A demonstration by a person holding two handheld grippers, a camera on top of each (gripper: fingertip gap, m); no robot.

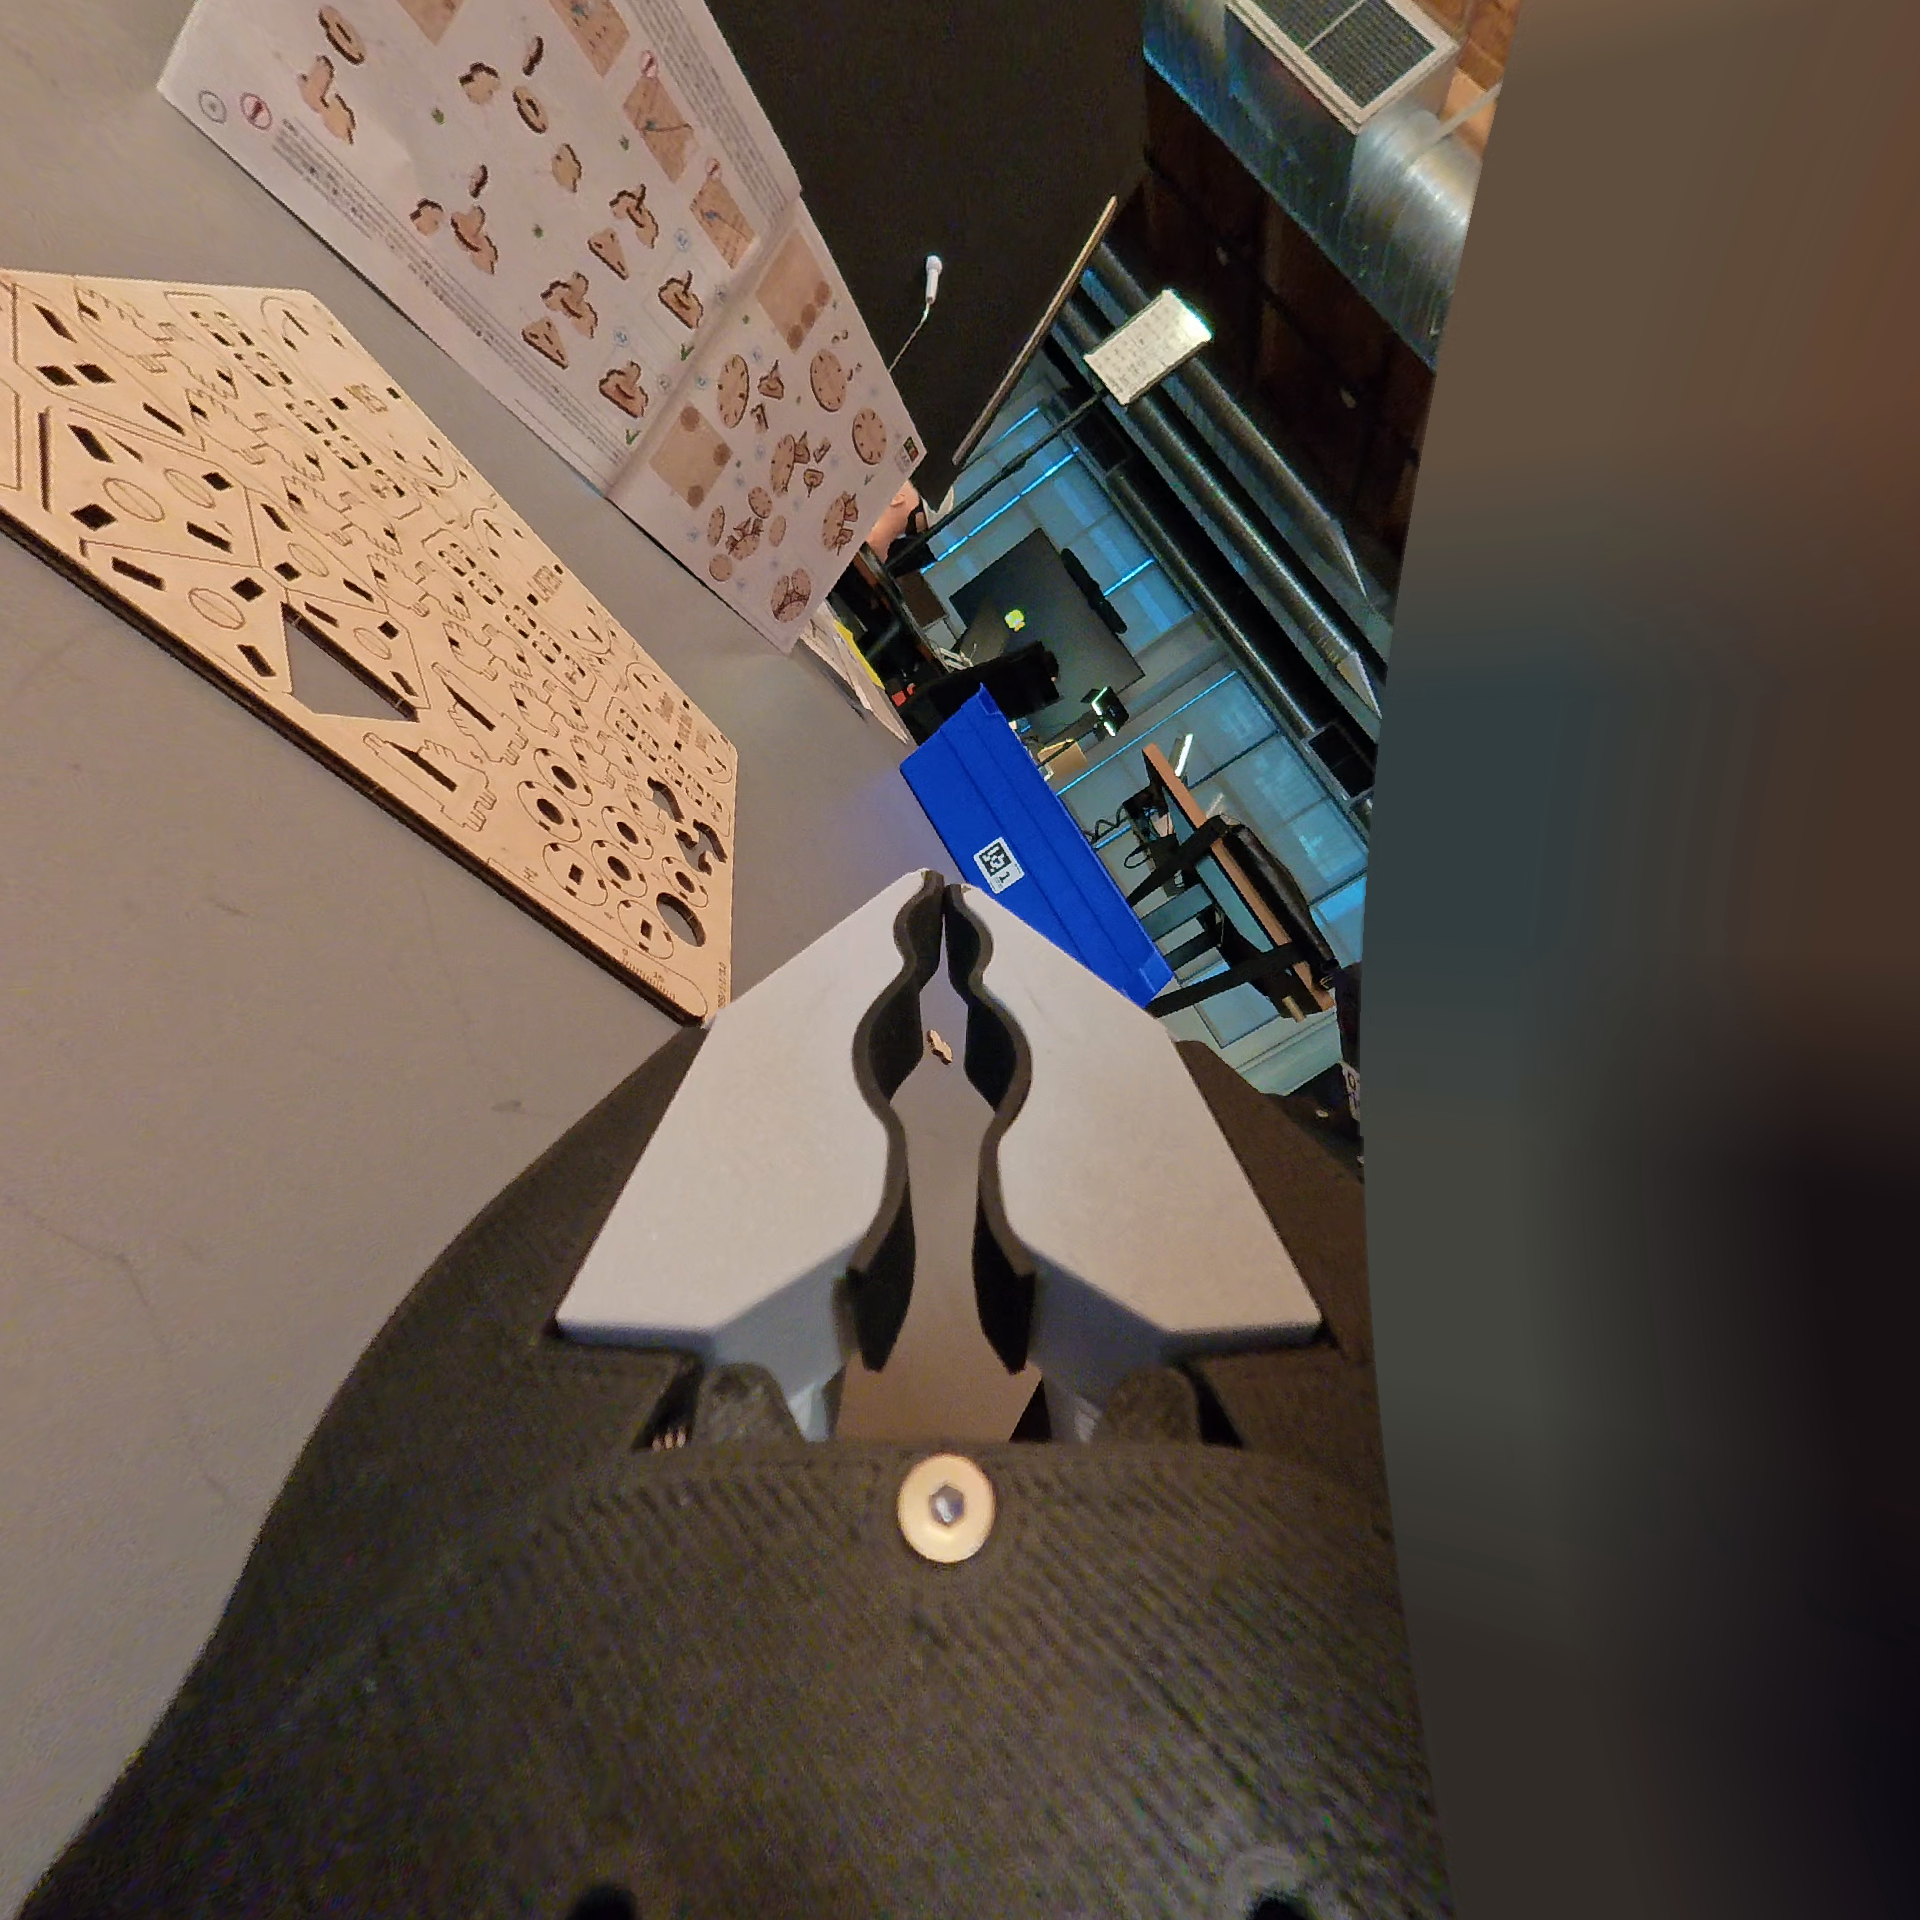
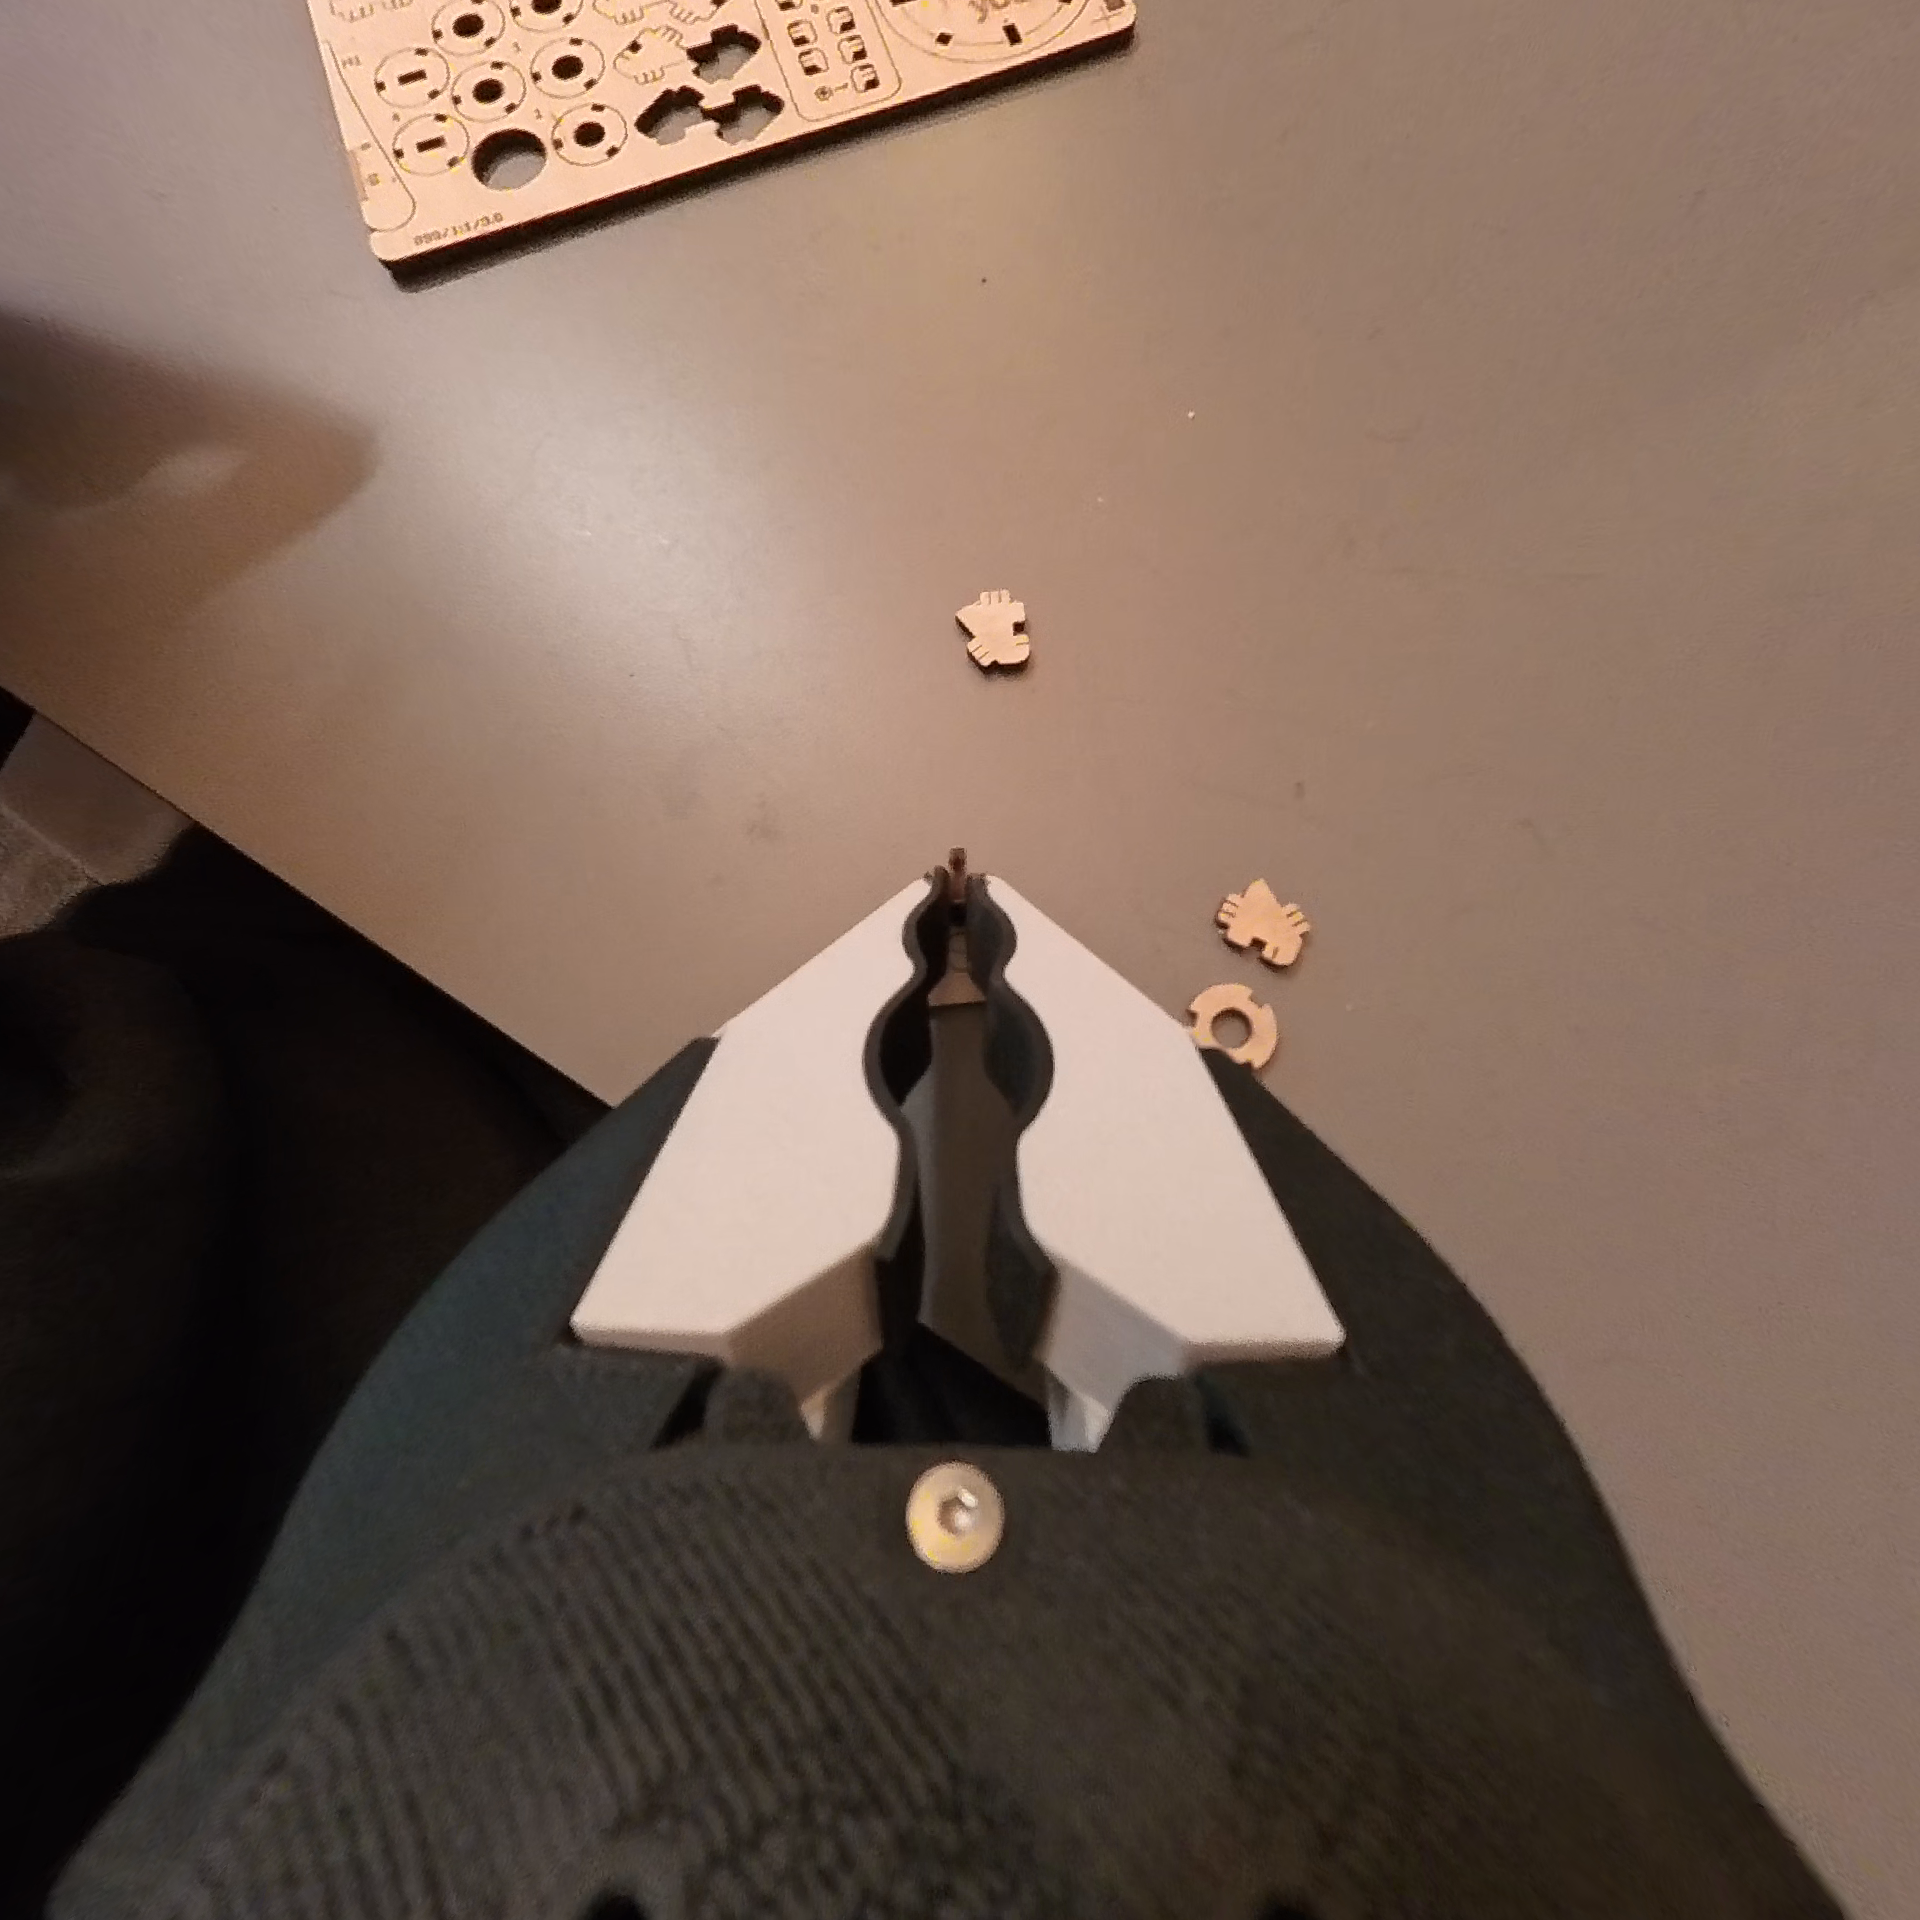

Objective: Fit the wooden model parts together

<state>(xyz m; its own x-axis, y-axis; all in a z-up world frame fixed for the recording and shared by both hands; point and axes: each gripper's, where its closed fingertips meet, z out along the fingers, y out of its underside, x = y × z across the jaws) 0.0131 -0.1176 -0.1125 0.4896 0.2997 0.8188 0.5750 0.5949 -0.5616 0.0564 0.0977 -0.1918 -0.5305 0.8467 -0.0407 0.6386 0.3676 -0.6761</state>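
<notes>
A thin wooden piece (image 2: 954,868) is pinched edge-on in the right gripper (image 2: 957,883) fingers over the grey surface (image 2: 1455,520). Three loose pieces lie nearby. The left gripper (image 1: 943,891) fingers are closed, empty, beside the wooden sheet (image 1: 364,582).

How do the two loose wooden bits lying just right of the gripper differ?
The upper piece is solid, pointed on top, with comb-like teeth on both sides. The lower piece is a round ring with a centre hole and notched rim, partly hidden behind the gripper. Both are pale, flat wood on the grey table.
</notes>
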